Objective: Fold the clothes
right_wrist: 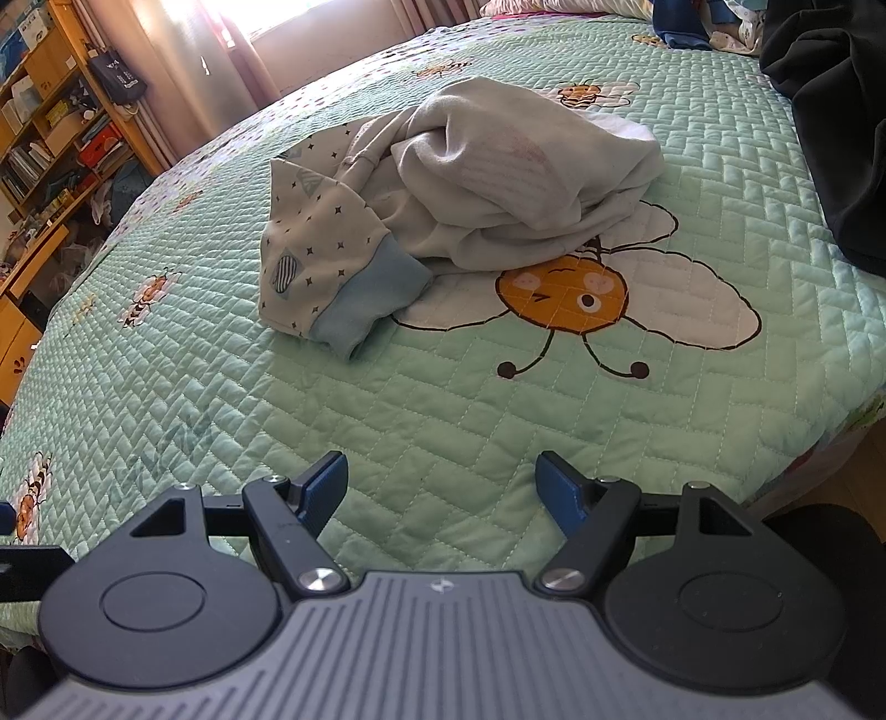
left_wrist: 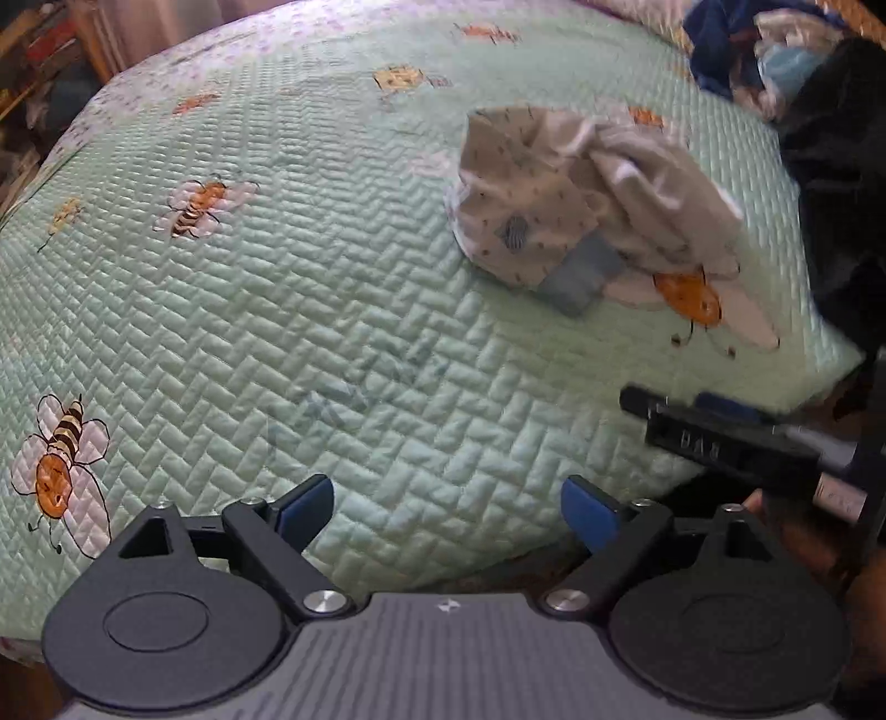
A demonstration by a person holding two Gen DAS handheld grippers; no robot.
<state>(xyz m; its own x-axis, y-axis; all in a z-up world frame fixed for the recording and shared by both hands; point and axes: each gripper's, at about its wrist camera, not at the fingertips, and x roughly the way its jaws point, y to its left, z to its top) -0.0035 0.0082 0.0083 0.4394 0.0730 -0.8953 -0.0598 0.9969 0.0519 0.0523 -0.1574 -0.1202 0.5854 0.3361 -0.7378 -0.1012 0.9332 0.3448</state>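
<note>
On a bed spread with a green quilt (right_wrist: 443, 410) printed with cartoon bees, a small pale garment (right_wrist: 443, 199) lies crumpled in a heap, one star-patterned sleeve with a blue cuff (right_wrist: 365, 310) flopped toward us. It sits over the wings of the largest bee (right_wrist: 565, 293), well ahead of both tools. We judge that the folding has not begun: the heap must first be opened out flat.

To do that well, we would take the cloth at two separate edges, the cuffed sleeve with one tool and the far bunched body with the other, pinch only a single layer, lift and draw apart until the shape shows, then lay it smooth on the quilt before any crease is made. Grabbing the middle of the bundle risks catching several layers at once.

Our left gripper (left_wrist: 446, 512) tilts steeply down over bare quilt, jaws spread wide with nothing between them. Our right gripper (right_wrist: 443, 487) points down at a gentler slant toward the garment, jaws likewise apart and empty. More clothes (right_wrist: 698, 27) wait at the far corner.
</note>
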